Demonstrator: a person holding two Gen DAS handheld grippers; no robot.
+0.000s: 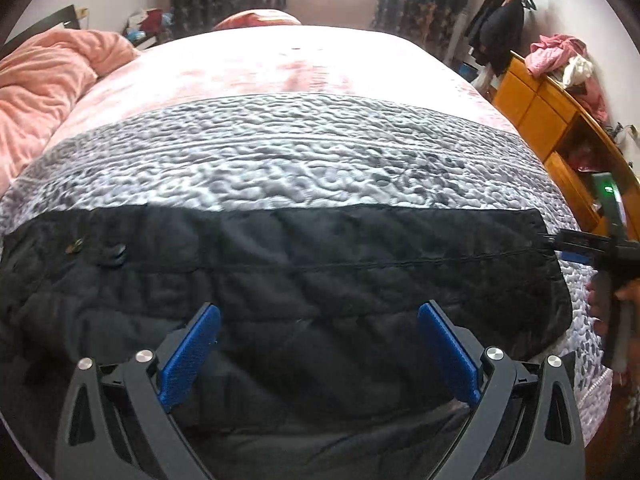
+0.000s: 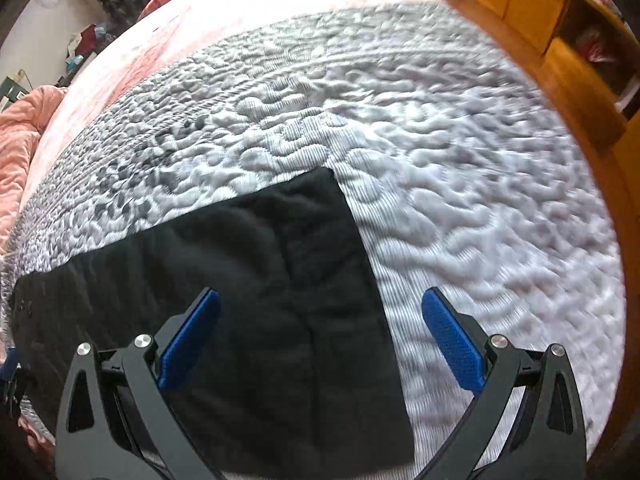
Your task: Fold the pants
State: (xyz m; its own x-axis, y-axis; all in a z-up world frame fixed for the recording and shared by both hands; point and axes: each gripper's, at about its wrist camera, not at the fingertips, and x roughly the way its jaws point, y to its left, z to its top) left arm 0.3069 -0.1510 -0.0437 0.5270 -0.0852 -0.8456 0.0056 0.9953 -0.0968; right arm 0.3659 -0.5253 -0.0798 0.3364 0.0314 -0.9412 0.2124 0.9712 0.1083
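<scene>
Both the left gripper (image 1: pixel 319 354) and right gripper (image 2: pixel 320 344) hang wide open, holding nothing, so a one-layer grab on the black pants (image 1: pixel 280 280) probably skews the fold.

left tool (image 1: pixel 319 322) spread wide, right tool (image 2: pixel 320 308) likewise
</scene>
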